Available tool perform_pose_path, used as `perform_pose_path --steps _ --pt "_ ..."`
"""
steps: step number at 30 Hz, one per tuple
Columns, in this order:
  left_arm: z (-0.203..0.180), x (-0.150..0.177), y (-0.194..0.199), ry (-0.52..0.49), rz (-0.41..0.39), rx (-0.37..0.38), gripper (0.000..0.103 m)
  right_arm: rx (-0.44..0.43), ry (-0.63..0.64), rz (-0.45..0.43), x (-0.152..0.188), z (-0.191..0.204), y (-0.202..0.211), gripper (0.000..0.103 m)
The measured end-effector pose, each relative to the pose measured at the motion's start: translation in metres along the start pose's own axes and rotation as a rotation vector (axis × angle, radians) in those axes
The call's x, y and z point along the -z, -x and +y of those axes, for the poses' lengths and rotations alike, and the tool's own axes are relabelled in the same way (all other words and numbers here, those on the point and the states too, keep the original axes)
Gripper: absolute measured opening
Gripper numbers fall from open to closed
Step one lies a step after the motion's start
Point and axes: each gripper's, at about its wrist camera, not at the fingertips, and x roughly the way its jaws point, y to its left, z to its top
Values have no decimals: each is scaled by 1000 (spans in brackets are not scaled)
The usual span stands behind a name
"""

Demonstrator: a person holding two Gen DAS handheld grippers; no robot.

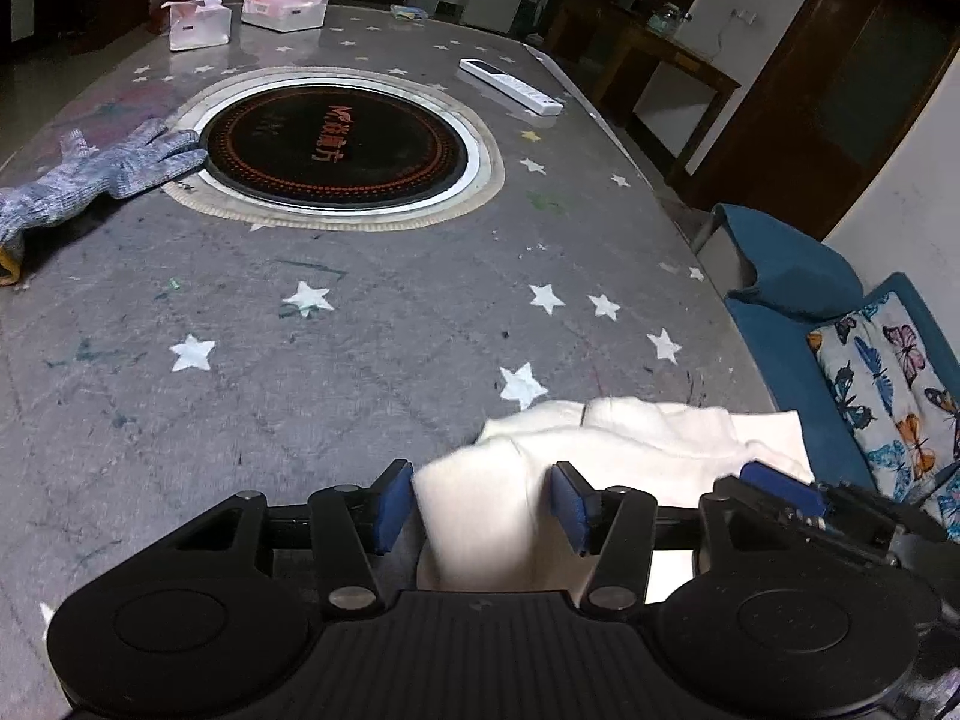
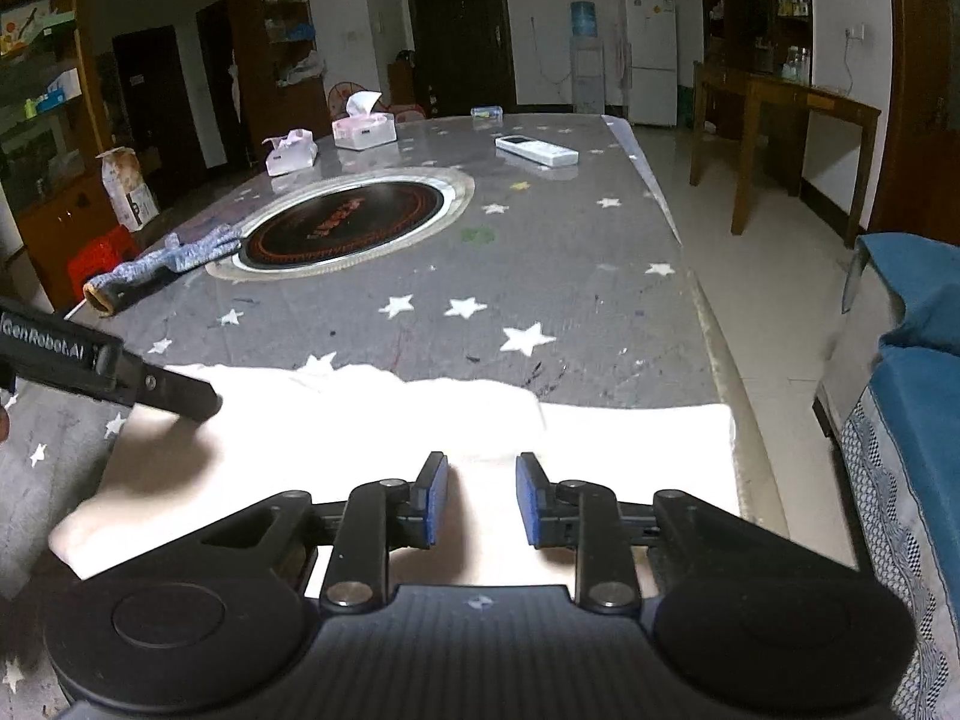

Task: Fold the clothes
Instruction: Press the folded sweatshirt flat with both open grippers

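Observation:
A white garment (image 1: pixel 630 438) lies folded at the near edge of the grey star-patterned table (image 1: pixel 300 360). My left gripper (image 1: pixel 482 504) stands over its left end, jaws apart, with a raised fold of the cloth between the blue pads (image 1: pixel 393 504); the pads do not visibly squeeze it. In the right wrist view the same garment (image 2: pixel 360 432) spreads across the table's near side. My right gripper (image 2: pixel 483 498) hovers low over it with a narrow gap and nothing clamped. The left gripper's finger (image 2: pixel 180 399) reaches onto the cloth from the left.
A grey knitted glove (image 1: pixel 108 171) lies beside the round black hob (image 1: pixel 333 150) set in the table. A white remote (image 1: pixel 510 87) and two tissue boxes (image 1: pixel 285 3) sit at the far end. A blue sofa with a butterfly cushion (image 1: pixel 888 372) stands by the right edge.

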Motion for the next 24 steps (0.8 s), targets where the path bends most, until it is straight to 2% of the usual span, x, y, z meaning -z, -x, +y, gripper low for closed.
perform_pose_path --steps 6,7,9,12,16,18,24 --pt "2 -9 -14 -7 30 96 52 -10 1 4 1 -3 0 28" --pt "1 -9 -16 -14 30 120 49 -12 1 5 1 -3 0 29" --pt "-1 -8 -18 -42 18 154 36 -18 3 5 1 -3 0 32" --pt "-8 -4 -14 -117 -26 180 24 -25 8 6 0 -2 -1 36" --pt "-10 -1 1 -179 -131 246 24 -35 9 6 0 -3 -1 38" --pt "-11 -3 4 -189 -147 227 25 -40 7 5 1 -4 -1 38" --pt "-12 -7 8 -168 -176 106 26 -43 4 3 0 -5 0 38"
